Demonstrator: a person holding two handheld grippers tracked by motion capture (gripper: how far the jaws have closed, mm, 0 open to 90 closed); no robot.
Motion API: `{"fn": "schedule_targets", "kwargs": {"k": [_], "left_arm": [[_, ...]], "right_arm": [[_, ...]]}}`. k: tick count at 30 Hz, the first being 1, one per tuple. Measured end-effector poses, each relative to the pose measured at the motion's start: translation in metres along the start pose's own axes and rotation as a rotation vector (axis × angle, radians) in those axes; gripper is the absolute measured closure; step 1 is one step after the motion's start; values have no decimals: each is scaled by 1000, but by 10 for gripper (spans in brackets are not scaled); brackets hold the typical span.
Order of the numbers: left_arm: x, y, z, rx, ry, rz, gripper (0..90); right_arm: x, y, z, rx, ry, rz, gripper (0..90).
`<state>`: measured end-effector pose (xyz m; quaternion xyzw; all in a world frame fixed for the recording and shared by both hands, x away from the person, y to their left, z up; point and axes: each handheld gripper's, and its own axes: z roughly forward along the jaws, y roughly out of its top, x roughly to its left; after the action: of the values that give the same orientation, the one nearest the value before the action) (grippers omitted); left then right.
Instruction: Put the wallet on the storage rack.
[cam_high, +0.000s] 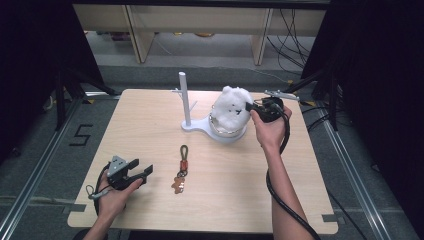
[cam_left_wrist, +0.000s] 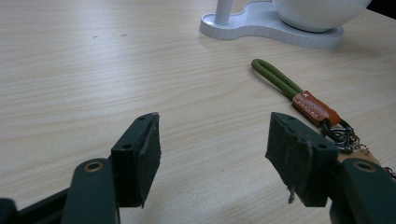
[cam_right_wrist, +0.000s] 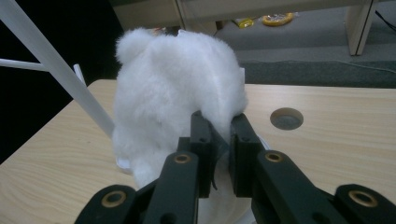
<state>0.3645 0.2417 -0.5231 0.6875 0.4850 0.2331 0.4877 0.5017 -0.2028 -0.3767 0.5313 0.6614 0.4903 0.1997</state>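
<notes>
On the wooden table (cam_high: 150, 130), the right arm stretches forward; the right gripper (cam_right_wrist: 219, 133) is clamped on the white plush (cam_right_wrist: 173, 88). The left gripper (cam_left_wrist: 212, 149) rests low, jaws apart, near the keychain (cam_left_wrist: 299, 95).

Bare pale wooden tabletop (cam_high: 150, 125) lies open across the left half and along the near edge. Mid-table, the white stand with upright pole and side pegs (cam_high: 184, 97) blocks passage, the fluffy white plush (cam_high: 231, 107) beside it on its base. An olive-cord keychain with brown leather tab (cam_high: 182, 167) lies near centre.
</notes>
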Motion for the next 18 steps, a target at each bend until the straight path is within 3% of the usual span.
{"fn": "schedule_targets", "kwargs": {"k": [1, 3, 6, 7, 10, 15, 16, 17, 18], "left_arm": [[0, 0, 0, 0, 0, 0, 344], [0, 0, 0, -1, 0, -2, 344], [0, 0, 0, -2, -1, -4, 343], [1, 0, 0, -6, -6, -5, 343], [0, 0, 0, -2, -2, -4, 343], [0, 0, 0, -2, 0, -2, 343], [0, 0, 0, -2, 0, -2, 343], [0, 0, 0, -2, 0, -2, 343], [0, 0, 0, -2, 0, -2, 343]], "right_arm": [[3, 0, 1, 9, 0, 39, 832], [2, -1, 7, 7, -8, 12, 832], [4, -2, 9, 16, -21, 21, 831], [1, -2, 11, 8, -25, -23, 831], [3, -4, 14, 18, -39, 1, 830], [2, -8, 20, 21, -65, -27, 827], [5, -9, 20, 31, -70, 3, 826], [1, -9, 22, 21, -68, -58, 825], [2, -10, 23, 20, -77, -55, 824]]}}
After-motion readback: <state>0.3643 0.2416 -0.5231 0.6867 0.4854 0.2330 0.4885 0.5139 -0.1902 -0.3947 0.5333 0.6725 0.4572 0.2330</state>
